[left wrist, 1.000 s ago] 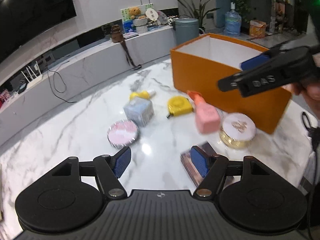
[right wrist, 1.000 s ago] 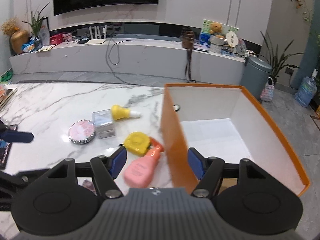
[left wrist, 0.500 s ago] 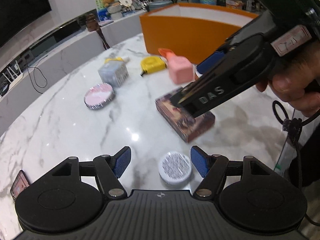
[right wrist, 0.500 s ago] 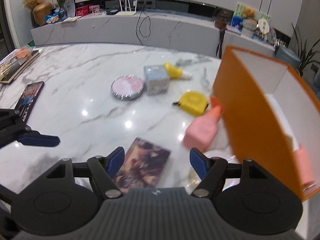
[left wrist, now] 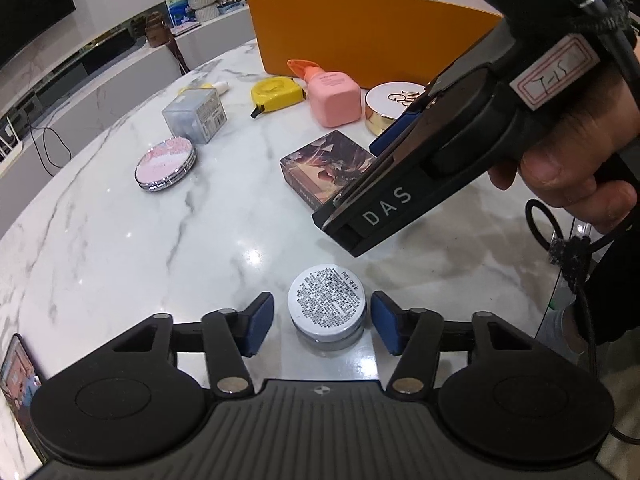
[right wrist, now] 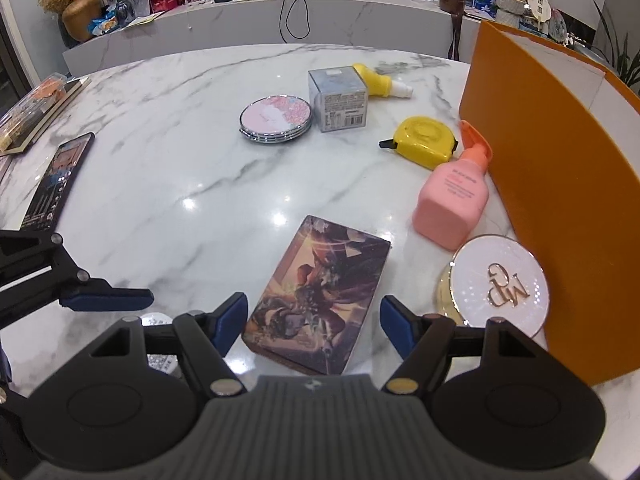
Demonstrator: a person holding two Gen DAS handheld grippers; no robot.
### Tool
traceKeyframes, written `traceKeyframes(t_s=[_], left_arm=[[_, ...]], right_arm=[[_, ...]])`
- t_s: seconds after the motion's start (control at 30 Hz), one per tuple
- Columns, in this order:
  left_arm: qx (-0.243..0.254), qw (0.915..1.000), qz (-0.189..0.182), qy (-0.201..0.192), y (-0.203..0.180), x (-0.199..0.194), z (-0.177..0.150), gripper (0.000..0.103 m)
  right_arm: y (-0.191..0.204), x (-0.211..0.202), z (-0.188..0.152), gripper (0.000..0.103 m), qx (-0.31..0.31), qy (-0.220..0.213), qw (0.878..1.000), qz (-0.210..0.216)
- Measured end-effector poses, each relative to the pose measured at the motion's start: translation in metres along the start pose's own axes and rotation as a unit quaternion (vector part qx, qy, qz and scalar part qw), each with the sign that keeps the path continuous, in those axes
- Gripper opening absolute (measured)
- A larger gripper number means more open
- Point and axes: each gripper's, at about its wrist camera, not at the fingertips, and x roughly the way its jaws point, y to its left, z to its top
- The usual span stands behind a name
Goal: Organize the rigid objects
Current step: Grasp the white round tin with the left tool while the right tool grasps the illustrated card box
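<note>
A small round jar [left wrist: 326, 304] with a white printed lid stands on the marble table. It sits between the blue pads of my left gripper [left wrist: 323, 329], whose jaws are closing, with thin gaps left on both sides. A flat printed box [right wrist: 320, 296] lies between the pads of my right gripper [right wrist: 313, 330], which is open and not touching it. The open orange box [right wrist: 540, 200] stands at the right. In the left wrist view a hand holds the right gripper's black body over the printed box [left wrist: 320, 164].
By the orange box [left wrist: 372, 32] lie a pink bottle [right wrist: 452, 200], a gold compact [right wrist: 496, 284] and a yellow tape measure [right wrist: 424, 142]. Farther off are a pink mirror compact [right wrist: 276, 118], a grey cube carton [right wrist: 340, 100] and a yellow bottle [right wrist: 376, 80]. A phone [right wrist: 56, 180] lies at the left.
Both grippers have come down toward the table. The left jaws have narrowed around the jar. The right gripper has swung from the orange box to over the printed box.
</note>
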Motion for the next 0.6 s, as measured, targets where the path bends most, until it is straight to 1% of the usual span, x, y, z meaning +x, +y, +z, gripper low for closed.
traceKeyframes(t_s=[0.07, 0.2, 0.27, 0.43, 0.53, 0.6], left_arm=[[-0.002, 1.0, -0.007, 0.003, 0.0, 0.001, 0.0, 0.055], [0.004, 0.9999, -0.011, 0.009, -0.001, 0.004, -0.001, 0.052], [0.005, 0.9998, -0.015, 0.009, -0.001, 0.005, -0.001, 0.048], [0.002, 0.9998, -0.019, 0.009, 0.0, 0.004, 0.0, 0.047], [0.009, 0.9999, -0.014, 0.001, 0.002, -0.001, 0.003, 0.047], [-0.001, 0.9999, -0.012, -0.007, 0.008, -0.006, 0.007, 0.047]], right_arm=[[0.0, 0.003, 0.001, 0.069, 0.002, 0.003, 1.0, 0.002], [0.002, 0.006, 0.003, 0.068, -0.003, 0.004, 1.0, 0.001], [0.001, 0.006, 0.004, 0.067, -0.003, 0.004, 1.0, 0.002], [0.002, 0.007, 0.005, 0.066, -0.01, 0.006, 1.0, 0.003], [0.001, 0.007, 0.006, 0.065, -0.009, 0.008, 1.0, 0.005], [0.001, 0.005, 0.006, 0.062, -0.009, 0.007, 1.0, 0.003]])
